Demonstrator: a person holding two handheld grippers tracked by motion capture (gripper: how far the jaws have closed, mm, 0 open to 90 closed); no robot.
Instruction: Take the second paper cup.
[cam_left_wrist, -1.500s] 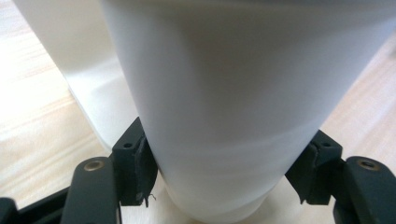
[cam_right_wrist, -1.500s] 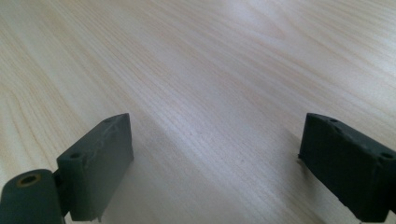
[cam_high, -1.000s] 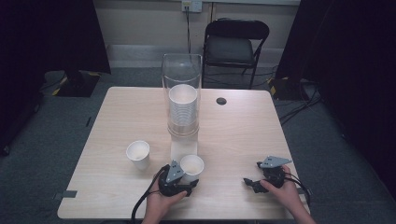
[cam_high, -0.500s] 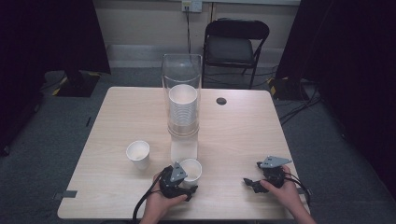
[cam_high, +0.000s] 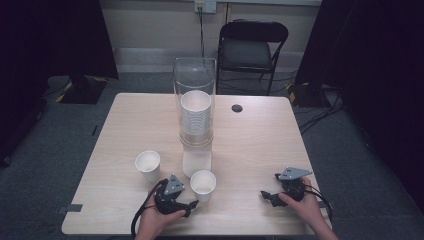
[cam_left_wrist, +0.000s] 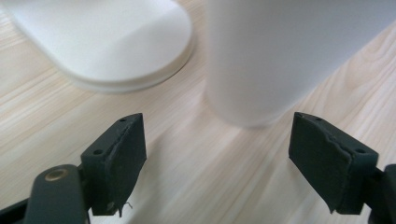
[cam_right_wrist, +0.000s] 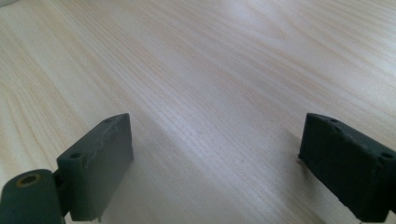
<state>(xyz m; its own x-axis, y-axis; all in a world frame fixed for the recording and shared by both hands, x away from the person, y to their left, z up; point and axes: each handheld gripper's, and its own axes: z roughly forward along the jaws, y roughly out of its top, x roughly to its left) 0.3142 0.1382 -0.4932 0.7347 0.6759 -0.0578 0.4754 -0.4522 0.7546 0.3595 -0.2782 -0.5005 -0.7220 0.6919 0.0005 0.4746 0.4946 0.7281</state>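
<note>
We have the near white paper cup (cam_high: 203, 184) standing upright on the pale wooden surface (cam_high: 260, 150), just in front of the white base of the clear plastic cup dispenser (cam_high: 195, 107). Its long axis runs straight up, mouth open to the ceiling, base flat on the wood. In the left claw view the cup's wall (cam_left_wrist: 275, 56) stands just beyond the pads, with the dispenser's rounded white foot (cam_left_wrist: 107, 42) to its left.

Our left claw (cam_high: 187, 206) has just been opening: its jaws stand wide, nothing pressed between them, and the cup is free just ahead of the tips. Our right claw (cam_high: 267, 196) rests near the right edge of the surface, well apart from the cups, its jaws also wide with bare wood between them (cam_right_wrist: 210, 130).

As we judge it, two cups are out: this one, and a second white paper cup (cam_high: 148, 166) standing upright to the left of it. Setting down looks done for this cup. A tall stack of white cups (cam_high: 196, 117) remains in the dispenser tube, so more pulls likely lie ahead.
</note>
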